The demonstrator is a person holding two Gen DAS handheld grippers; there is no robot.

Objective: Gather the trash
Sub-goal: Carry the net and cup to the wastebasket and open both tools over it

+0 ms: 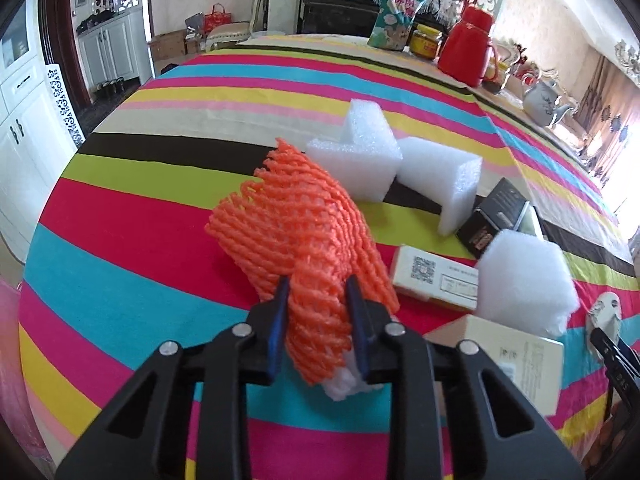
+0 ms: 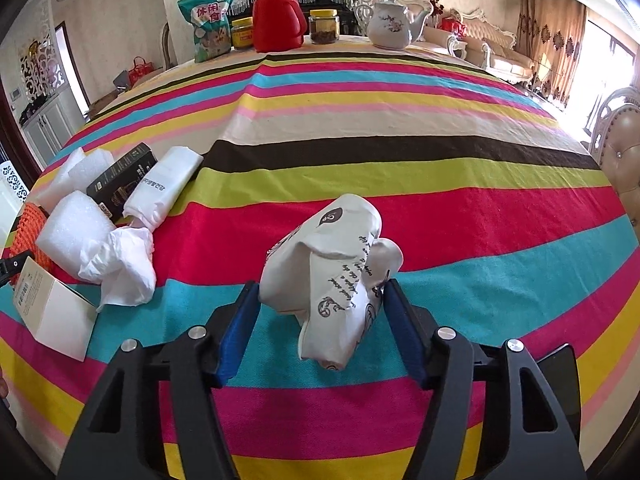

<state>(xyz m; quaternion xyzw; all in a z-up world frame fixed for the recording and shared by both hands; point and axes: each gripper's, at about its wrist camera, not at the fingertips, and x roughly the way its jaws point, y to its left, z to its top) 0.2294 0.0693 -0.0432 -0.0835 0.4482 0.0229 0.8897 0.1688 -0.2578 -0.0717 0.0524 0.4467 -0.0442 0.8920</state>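
My left gripper (image 1: 318,292) is shut on an orange foam net (image 1: 296,224), which is lifted a little over the striped tablecloth (image 1: 140,200); a bit of white foam (image 1: 344,384) shows under it. My right gripper (image 2: 322,292) holds a crumpled white printed paper bag (image 2: 336,268) between its blue pads, the jaws fairly wide around it. The net's edge (image 2: 28,224) shows at the far left of the right wrist view.
White foam blocks (image 1: 360,152), a black box (image 1: 496,216), a labelled white box (image 1: 436,280), a cardboard box (image 1: 516,360) and a crumpled tissue (image 2: 124,264) lie near the net. A red jug (image 2: 276,16), snack bag (image 2: 210,24), jars (image 2: 324,26) and teapot (image 2: 390,26) stand at the far edge.
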